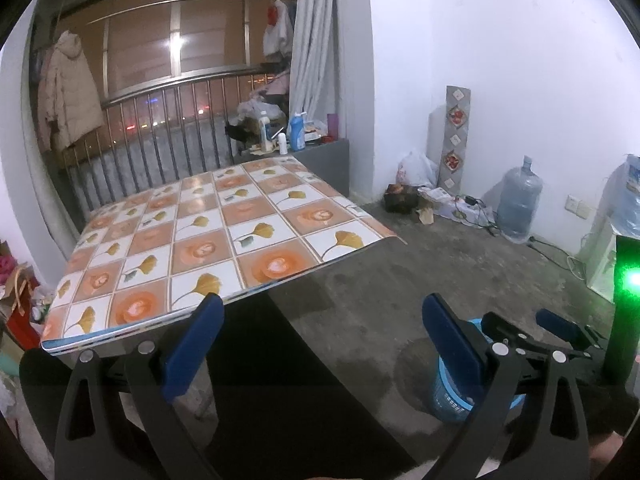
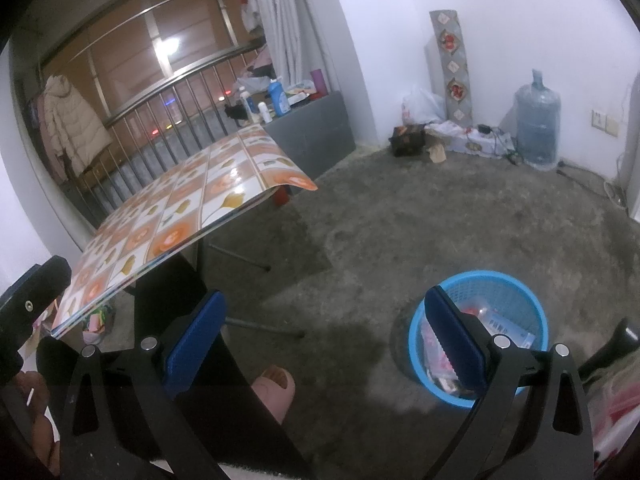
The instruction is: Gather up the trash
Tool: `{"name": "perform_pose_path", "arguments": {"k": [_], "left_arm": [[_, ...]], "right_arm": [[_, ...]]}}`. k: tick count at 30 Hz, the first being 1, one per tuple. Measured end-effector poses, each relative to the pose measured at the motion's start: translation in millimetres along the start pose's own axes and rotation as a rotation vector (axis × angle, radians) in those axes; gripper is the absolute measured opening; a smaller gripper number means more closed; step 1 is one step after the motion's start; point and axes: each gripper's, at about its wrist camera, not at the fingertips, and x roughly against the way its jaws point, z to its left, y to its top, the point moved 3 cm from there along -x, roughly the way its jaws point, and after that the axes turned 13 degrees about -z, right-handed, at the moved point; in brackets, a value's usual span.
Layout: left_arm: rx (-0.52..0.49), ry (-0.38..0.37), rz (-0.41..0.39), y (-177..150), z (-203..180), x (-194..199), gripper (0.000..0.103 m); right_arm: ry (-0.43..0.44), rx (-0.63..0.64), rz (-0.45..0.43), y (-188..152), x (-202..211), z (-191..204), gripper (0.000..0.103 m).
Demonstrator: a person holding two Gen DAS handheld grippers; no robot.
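Hovering spread and empty: left gripper [image 1: 320,344] by the table [image 1: 200,240], right gripper [image 2: 324,336] near the trash-filled blue basket [image 2: 516,284].

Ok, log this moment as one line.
left gripper: open, empty | right gripper: open, empty | blue basket: on floor, holds trash | table: no trash seen

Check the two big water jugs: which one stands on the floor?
The water jug by the wall, beside the tall patterned panel. The other jug sits mounted on the white dispenser.
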Motion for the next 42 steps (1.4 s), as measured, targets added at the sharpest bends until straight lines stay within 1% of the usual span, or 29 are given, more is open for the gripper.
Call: {"name": "perform_pose_path", "arguments": {"k": [8,14,19,26,42], "left_arm": [[-0.021,0.001,-0.012,-1.1,-3.9,1.3,0.098],[-0.013,0.010,-0.023,-0.8,-3.2,2.0,0.098],[-0.009,0.011,0.007,-3.9,-2.8,-2.4,0.098],[0.003,0.020,0.021,-4.7,0.7,-2.6,0.098],[0.000,0.030,0.018,-4.9,0.1,-2.8,0.098]], "right_arm": [[-0.005,-0.006,0.009,-2.8,-0.9,-0.4,0.095],[-0.005,-0.009,0.010,-3.9,-1.0,-1.2,0.095],[-0.006,-0.006,0.009,-4.7,1.4,-0.2,0.095],[-0.005,-0.006,0.009,-3.3,2.0,0.0,0.095],[-0.007,-0.010,0.013,-3.3,1.8,-0.2,0.095]]}}
